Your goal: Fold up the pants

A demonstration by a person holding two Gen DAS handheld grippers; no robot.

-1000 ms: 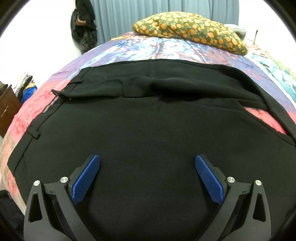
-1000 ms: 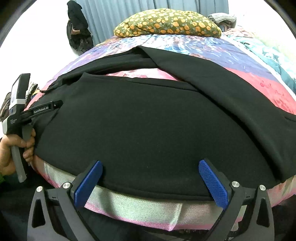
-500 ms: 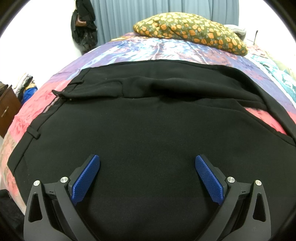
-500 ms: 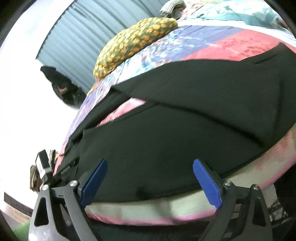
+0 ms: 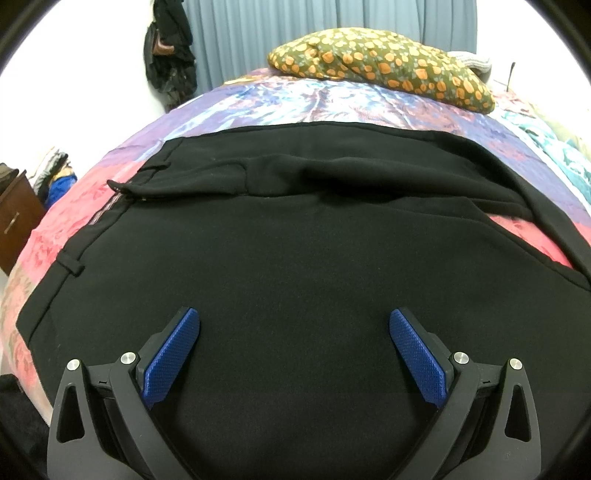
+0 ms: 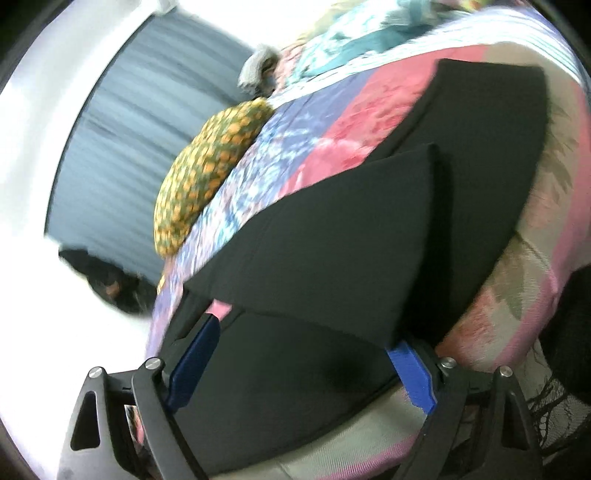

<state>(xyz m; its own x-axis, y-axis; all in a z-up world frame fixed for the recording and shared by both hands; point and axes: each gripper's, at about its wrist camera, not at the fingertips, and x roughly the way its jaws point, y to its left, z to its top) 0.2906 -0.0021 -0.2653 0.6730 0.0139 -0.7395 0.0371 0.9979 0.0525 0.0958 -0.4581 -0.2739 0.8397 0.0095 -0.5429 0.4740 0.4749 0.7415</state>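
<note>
Black pants [image 5: 295, 251] lie spread on a bed with a pink, purple and blue cover [image 5: 332, 99]. The waistband with belt loops is at the left, the legs run off to the right. My left gripper [image 5: 293, 325] is open and empty, low over the seat of the pants. In the right wrist view, which is tilted and blurred, the two black legs [image 6: 332, 251] lie one over the other, their cuffs toward the bed's edge. My right gripper [image 6: 306, 339] is open over the leg fabric near the bed's front edge.
A green pillow with orange spots [image 5: 380, 66] lies at the head of the bed. Grey curtains [image 5: 295, 29] hang behind. Dark clothes [image 5: 170, 55] hang on the white wall at left. A brown cabinet [image 5: 14, 218] stands left of the bed.
The right gripper has swung to the right and rolled, so its view now shows the leg ends instead of the waist area. The left gripper has not moved.
</note>
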